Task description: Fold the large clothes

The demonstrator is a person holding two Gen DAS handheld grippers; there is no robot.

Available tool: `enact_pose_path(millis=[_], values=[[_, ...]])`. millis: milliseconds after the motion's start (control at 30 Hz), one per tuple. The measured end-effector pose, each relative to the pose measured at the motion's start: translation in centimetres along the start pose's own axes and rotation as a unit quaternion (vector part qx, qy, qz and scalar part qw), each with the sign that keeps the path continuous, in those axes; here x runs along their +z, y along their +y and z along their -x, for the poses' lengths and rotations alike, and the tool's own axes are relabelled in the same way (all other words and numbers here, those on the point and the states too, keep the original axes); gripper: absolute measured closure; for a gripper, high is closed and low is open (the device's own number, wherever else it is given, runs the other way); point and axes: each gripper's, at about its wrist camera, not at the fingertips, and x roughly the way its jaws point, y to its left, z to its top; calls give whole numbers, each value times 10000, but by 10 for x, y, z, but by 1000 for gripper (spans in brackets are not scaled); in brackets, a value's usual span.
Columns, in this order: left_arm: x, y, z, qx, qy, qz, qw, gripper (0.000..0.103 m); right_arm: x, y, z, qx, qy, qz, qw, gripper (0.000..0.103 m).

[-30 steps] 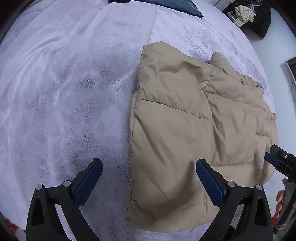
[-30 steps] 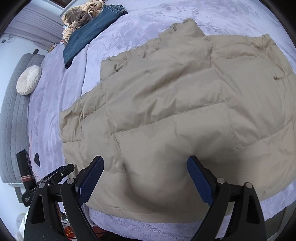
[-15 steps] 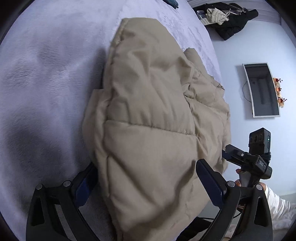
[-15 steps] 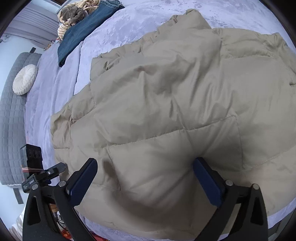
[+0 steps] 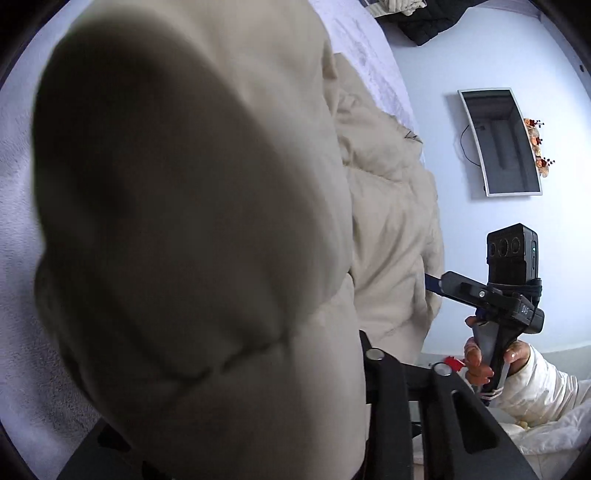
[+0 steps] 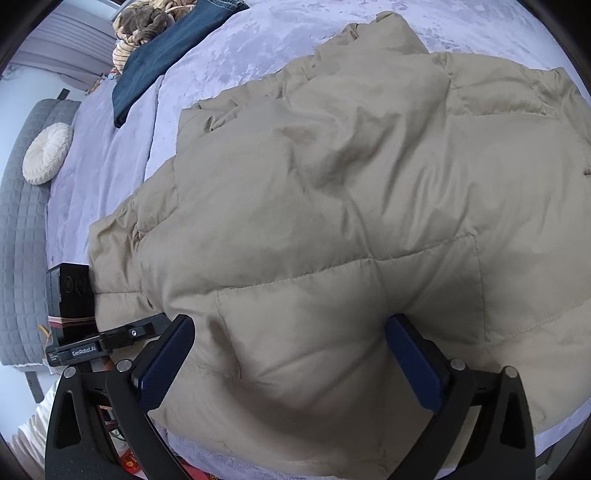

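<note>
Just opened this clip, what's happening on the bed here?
A person is starting to fold a tan puffer jacket spread on a lavender bed. The left gripper has just been closing on the jacket's edge, its fabric bunched between the jaws and filling that camera's view. The right gripper is wide open, straddling the near hem, not yet pinching it.

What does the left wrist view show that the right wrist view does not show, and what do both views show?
Only the left wrist view: a wall screen, dark clothes beyond the bed, and the hand holding the right gripper.

Only the right wrist view: folded jeans, a round cushion, the grey headboard, and the right gripper's wide-apart jaws.

Both: the beige puffer jacket on the lilac bedcover.
</note>
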Motion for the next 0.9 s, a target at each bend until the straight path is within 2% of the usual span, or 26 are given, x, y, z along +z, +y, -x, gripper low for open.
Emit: enact_pose_path(millis=[133,300,367,433,467,700,900], values=[[-3,-12,12,112,-206,69,9997,70,1,2,19,82,-64,177,9998,0],[-10,-34,22,399,-382,47,9985,70,8,-3,33,-94,-533,257,9982,1],[-12,-43,29,482,-431,0,9979,70,16,-9,32,-26,-635,139,9979,20],[-13,-52,36,536,-462,-33,9975,70,23,-13,24,-142,-593,31,9981,93],[-14,-57,38,587,-474,-47,9971,70,26,-15,22,-210,-625,-7,9978,99],[-22,-92,50,802,-443,-198,9956,70,36,-19,27,-165,-942,191,9952,99],[-25,-151,55,1086,-559,-225,9923,70,57,-41,-11,137,-685,-59,9975,99]])
